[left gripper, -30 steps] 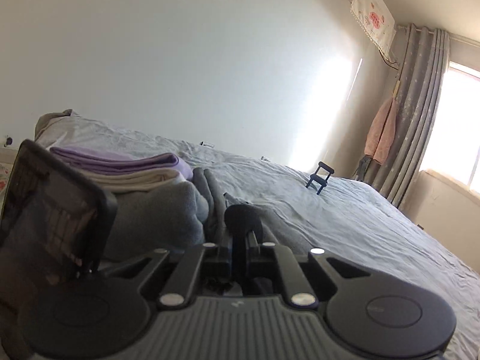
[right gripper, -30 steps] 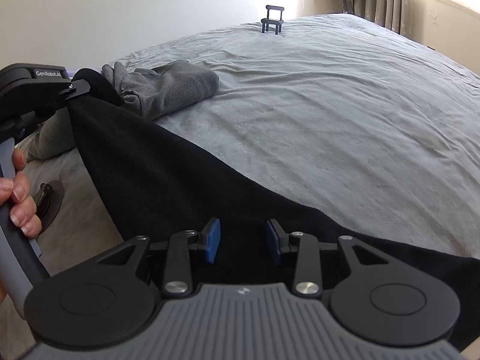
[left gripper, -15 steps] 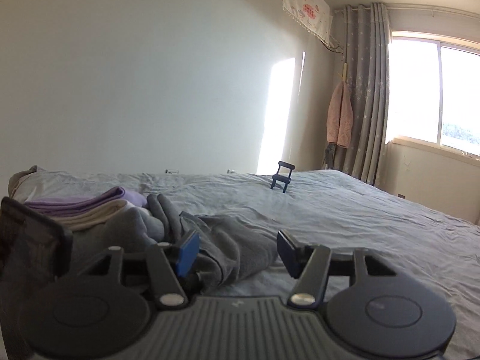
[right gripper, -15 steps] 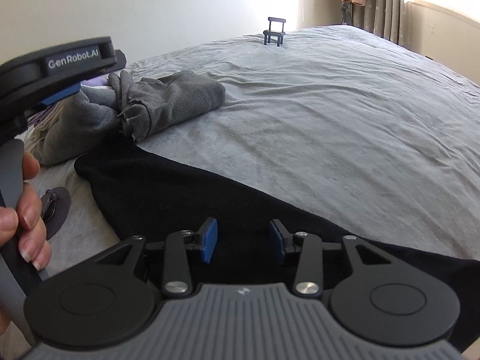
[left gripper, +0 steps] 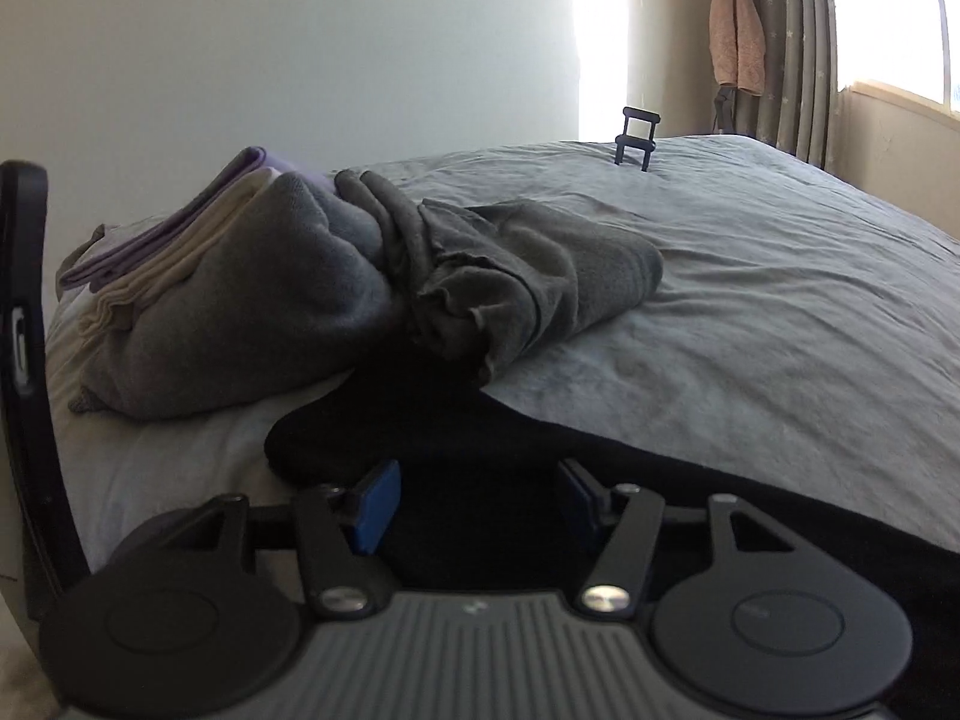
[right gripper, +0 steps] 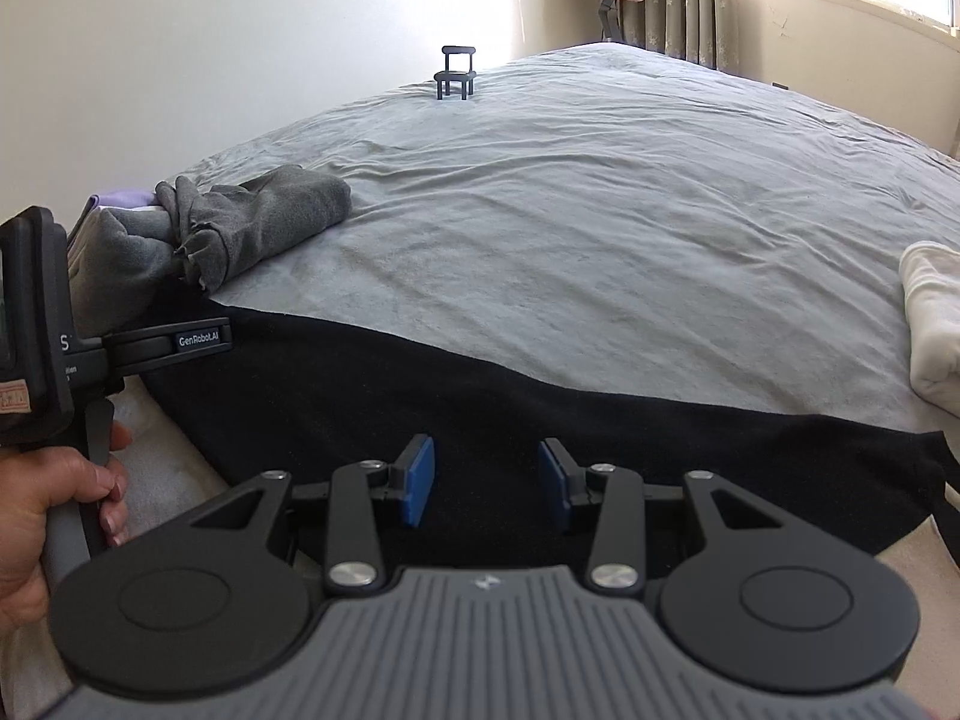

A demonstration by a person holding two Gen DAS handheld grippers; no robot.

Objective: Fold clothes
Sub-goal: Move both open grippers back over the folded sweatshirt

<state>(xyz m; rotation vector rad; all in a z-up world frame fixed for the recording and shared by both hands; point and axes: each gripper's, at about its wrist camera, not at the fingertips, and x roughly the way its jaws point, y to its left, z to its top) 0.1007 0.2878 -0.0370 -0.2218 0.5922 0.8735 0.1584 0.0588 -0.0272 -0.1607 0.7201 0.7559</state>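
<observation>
Black garment [right gripper: 540, 372] spread flat along near edge of bed [right gripper: 600, 210]. Grey clothes [left gripper: 510, 276] and folded pile [left gripper: 180, 240] heaped at left; small black stand [right gripper: 457, 73] far back; white cloth [right gripper: 933, 324] at right. "GenRobot.AI" readable on left gripper [left gripper: 474, 498], gripped by a hand [right gripper: 42, 510]. Both left and right gripper [right gripper: 486, 480] angled down over black garment, fingers parted, holding nothing.

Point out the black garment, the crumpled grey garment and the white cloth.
black garment [right gripper: 480, 396], right wrist view, flat middle.
crumpled grey garment [left gripper: 540, 282], left wrist view, bunched middle.
white cloth [right gripper: 933, 324], right wrist view, folded edge.
</observation>
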